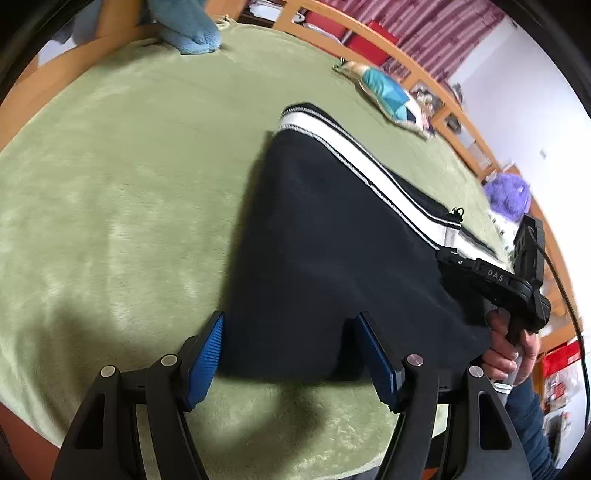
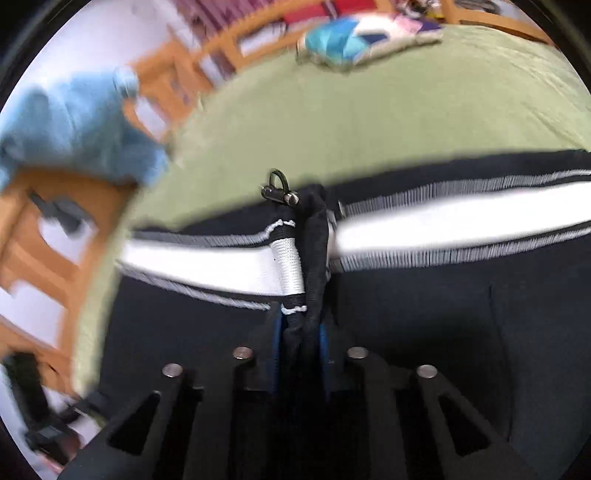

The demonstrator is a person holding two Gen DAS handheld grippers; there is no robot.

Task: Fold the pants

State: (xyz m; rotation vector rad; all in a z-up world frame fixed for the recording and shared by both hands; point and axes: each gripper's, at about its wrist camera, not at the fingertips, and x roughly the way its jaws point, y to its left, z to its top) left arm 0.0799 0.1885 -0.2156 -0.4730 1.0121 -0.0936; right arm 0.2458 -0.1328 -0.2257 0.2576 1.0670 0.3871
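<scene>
Pants (image 1: 332,258), dark navy with a white side stripe (image 1: 369,177) edged in grey stitching, lie on a green blanket (image 1: 129,184) that covers a bed with a wooden frame (image 1: 436,88). In the left wrist view they spread from the near edge of the blanket up and to the right, one end with the stripe's cut end lying flat towards the far side.

The left gripper (image 1: 291,354) hangs over the near edge of the pants with its jaws wide apart. Its blue pads (image 1: 205,362) stand on either side of the cloth's near edge; whether they touch it I cannot tell, and they do not press on it.

The right gripper (image 2: 300,332) is nearly closed, its jaws pinching a bunched fold of the dark cloth just below the stripe. A small metal clip (image 2: 277,188) sits at the edge of the pants just beyond the pinched fold. From the left wrist view the right gripper shows at the right edge of the pants, held by a hand (image 1: 509,350) with a blue sleeve (image 1: 532,424) below it. The right wrist view is blurred away from the centre.

Further off on the blanket lie a light blue towel (image 1: 188,26) at the far left corner and a small patterned cushion (image 1: 388,96) near the far rail. A purple fluffy thing (image 1: 506,195) sits at the right, beyond the pants.
</scene>
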